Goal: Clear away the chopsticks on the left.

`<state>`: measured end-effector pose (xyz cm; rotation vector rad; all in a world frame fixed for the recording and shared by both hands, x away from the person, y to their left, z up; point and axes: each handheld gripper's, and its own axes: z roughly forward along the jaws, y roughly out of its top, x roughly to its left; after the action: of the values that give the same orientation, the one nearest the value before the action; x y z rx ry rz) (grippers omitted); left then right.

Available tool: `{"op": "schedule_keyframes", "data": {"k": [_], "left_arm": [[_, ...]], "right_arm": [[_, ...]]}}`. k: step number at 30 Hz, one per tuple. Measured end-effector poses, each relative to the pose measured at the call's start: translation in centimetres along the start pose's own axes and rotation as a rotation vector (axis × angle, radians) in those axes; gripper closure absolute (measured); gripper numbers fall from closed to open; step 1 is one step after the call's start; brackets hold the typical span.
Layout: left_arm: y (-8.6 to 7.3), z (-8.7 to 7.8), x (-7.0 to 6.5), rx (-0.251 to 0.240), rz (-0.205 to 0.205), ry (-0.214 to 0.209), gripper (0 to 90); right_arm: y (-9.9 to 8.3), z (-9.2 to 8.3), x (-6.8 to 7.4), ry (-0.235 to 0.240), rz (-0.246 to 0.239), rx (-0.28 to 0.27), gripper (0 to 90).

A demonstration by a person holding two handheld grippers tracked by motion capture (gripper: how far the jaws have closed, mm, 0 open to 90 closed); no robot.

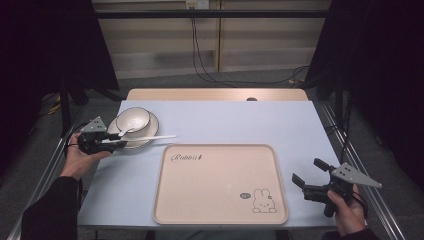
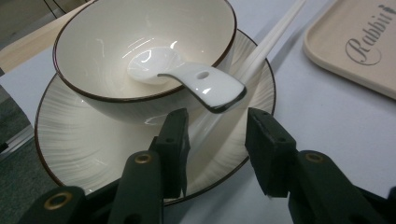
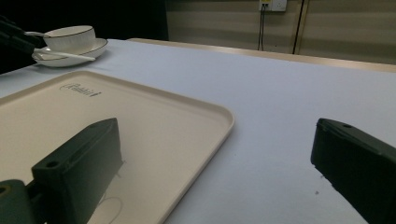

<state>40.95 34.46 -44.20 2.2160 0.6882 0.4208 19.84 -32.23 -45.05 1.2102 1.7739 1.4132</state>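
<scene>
Nearest, my right gripper (image 1: 309,181) hovers with jaws spread wide beside the beige tray (image 1: 220,184), holding nothing. Farther off at the left, my left gripper (image 2: 217,144) is parted around white chopsticks (image 2: 261,51) lying across the plate (image 2: 93,149); contact cannot be told. Beyond it, a white spoon (image 2: 187,74) rests in the bowl (image 2: 140,32), which stands on that plate.
</scene>
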Motion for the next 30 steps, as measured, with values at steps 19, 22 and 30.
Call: {"op": "schedule_keyframes", "data": {"k": [19,22,30], "left_arm": [[0.1,1.0,0.4,0.021,0.034,-0.027,66.7],[0.2,1.4,0.0,0.043,0.053,-0.033,66.7],[0.5,1.7,-0.2,0.056,0.077,-0.050,68.5]], "right_arm": [[0.0,0.1,0.1,0.019,-0.013,0.012,1.2],[0.0,0.1,0.1,0.017,-0.013,0.012,1.2],[-0.1,0.1,0.1,0.020,-0.009,0.012,1.2]]}}
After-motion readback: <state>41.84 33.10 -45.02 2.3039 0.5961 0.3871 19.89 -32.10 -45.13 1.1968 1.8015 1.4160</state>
